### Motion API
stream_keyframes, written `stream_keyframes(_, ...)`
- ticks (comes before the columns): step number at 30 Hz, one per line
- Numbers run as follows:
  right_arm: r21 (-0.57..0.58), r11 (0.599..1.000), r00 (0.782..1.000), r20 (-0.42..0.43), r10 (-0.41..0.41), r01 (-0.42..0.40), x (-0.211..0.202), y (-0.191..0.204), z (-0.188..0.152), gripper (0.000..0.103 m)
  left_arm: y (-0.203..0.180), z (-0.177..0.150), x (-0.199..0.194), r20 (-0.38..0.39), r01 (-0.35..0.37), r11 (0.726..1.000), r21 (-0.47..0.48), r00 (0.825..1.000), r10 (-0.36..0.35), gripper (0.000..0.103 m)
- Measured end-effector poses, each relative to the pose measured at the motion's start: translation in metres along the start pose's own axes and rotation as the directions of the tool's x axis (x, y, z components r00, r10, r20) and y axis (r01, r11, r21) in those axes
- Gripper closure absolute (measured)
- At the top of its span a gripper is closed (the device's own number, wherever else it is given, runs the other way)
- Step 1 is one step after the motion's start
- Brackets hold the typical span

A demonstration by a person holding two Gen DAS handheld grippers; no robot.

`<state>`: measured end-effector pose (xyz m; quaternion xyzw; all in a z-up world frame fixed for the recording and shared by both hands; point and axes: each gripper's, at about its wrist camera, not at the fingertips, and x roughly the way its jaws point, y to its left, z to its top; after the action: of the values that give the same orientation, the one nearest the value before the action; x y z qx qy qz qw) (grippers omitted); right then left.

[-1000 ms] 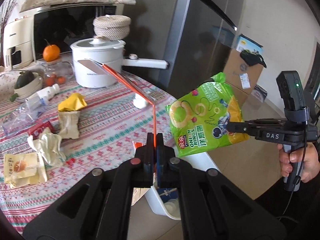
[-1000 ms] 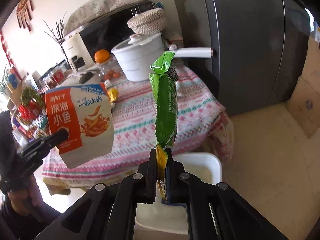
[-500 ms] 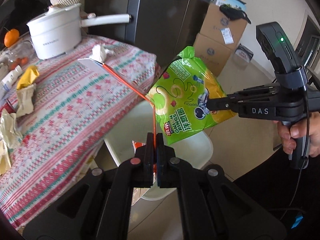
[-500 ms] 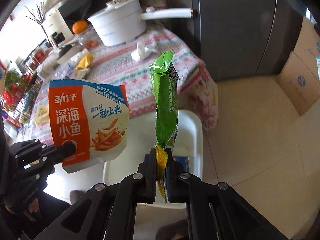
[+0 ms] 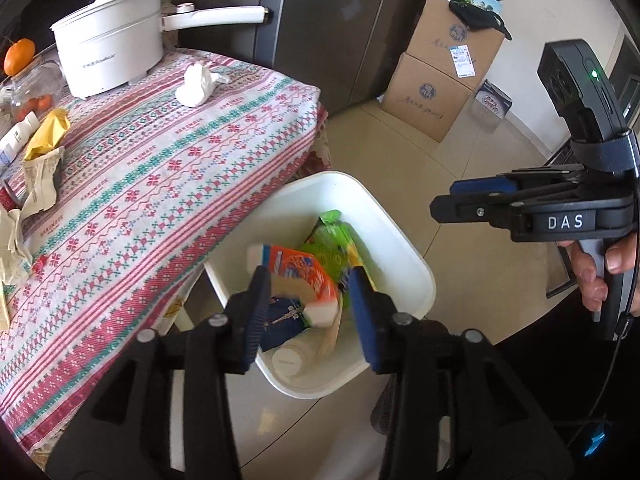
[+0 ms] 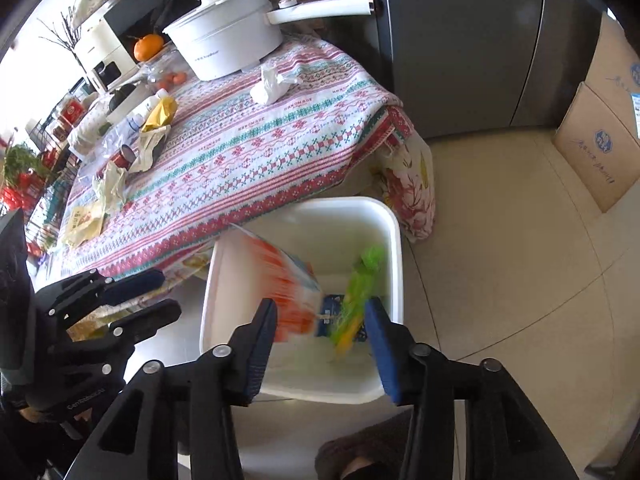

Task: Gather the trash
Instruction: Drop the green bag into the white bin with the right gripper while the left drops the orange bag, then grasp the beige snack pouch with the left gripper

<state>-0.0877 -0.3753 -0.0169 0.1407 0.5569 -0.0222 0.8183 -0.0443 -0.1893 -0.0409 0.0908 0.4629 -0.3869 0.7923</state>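
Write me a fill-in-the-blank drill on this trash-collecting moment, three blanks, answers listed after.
1. Both the left gripper and the right gripper have just been opening, and they hang over the white ____.
2. The orange snack bag and the green snack bag are no longer gripped; they are in the ____.
3. The crumpled white tissue lies on the patterned tablecloth near the white ____.

Missing words: bin; bin; pot

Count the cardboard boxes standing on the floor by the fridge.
2, as far as the left wrist view shows: a lower cardboard box on the floor and an upper cardboard box stacked on it. Others may sit out of view.
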Motion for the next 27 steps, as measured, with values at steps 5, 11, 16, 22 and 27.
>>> stream_keyframes(5, 0.009, 1.000, 1.000, -0.006, 0.003, -0.003, 0.002, 0.001, 0.003, 0.046, 0.012, 0.000, -0.007, 0.014, -0.027, 0.999, -0.021, 1.000, 0.027, 0.040)
stream_keyframes(11, 0.004, 1.000, 1.000, -0.002, -0.006, 0.006, 0.002, 0.008, 0.007, 0.037, 0.034, -0.001, -0.020, 0.037, -0.094, 0.994, -0.047, 0.995, 0.096, 0.026)
stream_keyframes(16, -0.010, 1.000, 1.000, -0.006, -0.018, 0.018, 0.006, 0.021, 0.016, 0.033, 0.070, -0.002, -0.033, 0.032, -0.164, 0.979, -0.123, 0.985, 0.169, 0.023)
stream_keyframes(22, -0.048, 0.999, 1.000, -0.018, -0.021, 0.020, 0.016, 0.049, 0.032, 0.032, 0.129, -0.006, -0.051, 0.025, -0.264, 0.941, -0.212, 0.961, 0.275, 0.023)
stream_keyframes(27, -0.087, 0.996, 1.000, -0.024, -0.012, 0.010, 0.025, 0.078, 0.044, 0.029, 0.186, -0.012, -0.067, -0.006, -0.343, 0.883, -0.320, 0.933, 0.360, 0.022)
